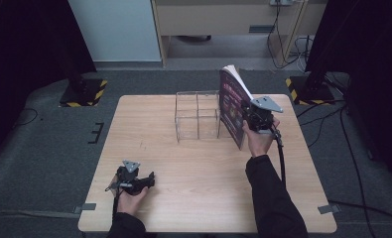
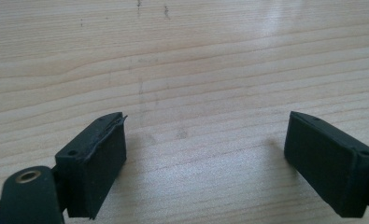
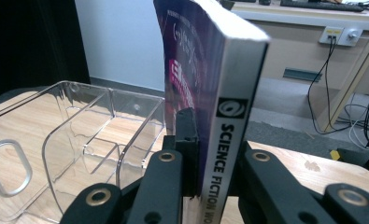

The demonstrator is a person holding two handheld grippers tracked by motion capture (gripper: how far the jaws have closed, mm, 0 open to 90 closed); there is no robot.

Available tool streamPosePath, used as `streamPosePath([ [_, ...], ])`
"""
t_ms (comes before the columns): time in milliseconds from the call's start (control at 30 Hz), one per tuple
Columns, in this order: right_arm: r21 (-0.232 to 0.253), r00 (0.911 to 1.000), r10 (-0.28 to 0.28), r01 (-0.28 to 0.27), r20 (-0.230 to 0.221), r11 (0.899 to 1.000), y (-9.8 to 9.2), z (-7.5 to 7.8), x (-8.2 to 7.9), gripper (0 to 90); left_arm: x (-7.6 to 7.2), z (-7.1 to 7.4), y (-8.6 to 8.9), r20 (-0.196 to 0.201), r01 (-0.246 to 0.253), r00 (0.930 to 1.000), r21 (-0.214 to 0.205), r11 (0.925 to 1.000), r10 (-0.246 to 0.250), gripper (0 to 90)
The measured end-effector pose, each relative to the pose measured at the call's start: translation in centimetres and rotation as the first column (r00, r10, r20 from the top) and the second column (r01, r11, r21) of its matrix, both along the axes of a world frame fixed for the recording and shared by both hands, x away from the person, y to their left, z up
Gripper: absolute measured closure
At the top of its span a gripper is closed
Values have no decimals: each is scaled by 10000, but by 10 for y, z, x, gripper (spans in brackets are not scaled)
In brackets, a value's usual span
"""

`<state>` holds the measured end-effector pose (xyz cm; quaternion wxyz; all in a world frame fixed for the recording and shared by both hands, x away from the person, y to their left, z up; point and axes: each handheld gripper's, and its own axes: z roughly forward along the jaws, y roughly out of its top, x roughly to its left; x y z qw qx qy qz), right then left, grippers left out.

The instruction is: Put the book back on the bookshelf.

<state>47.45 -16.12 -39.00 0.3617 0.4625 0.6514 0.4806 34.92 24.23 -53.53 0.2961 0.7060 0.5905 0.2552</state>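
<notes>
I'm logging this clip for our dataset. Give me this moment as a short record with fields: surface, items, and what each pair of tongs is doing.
surface: wooden table
items: purple book; clear plastic organizer with compartments
book state: upright, clamped near its spine, right of the organizer
right tongs: shut on the book
left tongs: open, holding nothing, low over bare wood near the table's front left
organizer contents: none visible
</notes>
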Motion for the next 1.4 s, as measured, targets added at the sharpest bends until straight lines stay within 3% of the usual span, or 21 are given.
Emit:
streamPosePath([
  [333, 120, 9994, 63, -59, -354, 9999, -4, -9, 0, 684, 0, 0, 0, 4, 1, 10000, 4, 10000, -1, 121],
  [600, 294, 9992, 163, -152, -371, 9995, -8, -8, -3, 507, 0, 0, 0, 7, -2, 10000, 3, 10000, 2, 121],
  [833, 149, 9992, 167, -162, -358, 9998, -14, -9, -6, 461, 0, 0, 0, 5, -2, 10000, 4, 10000, 2, 121],
  [1200, 729, 9964, 769, -742, -347, 9946, -30, -15, -30, 268, 0, 0, 0, 1, -5, 10000, 1, 10000, 5, 121],
  [1400, 846, 9879, 1314, -1245, -822, 9886, -46, -26, -53, 205, 0, 0, 0, 5, -5, 10000, 4, 10000, 5, 121],
])
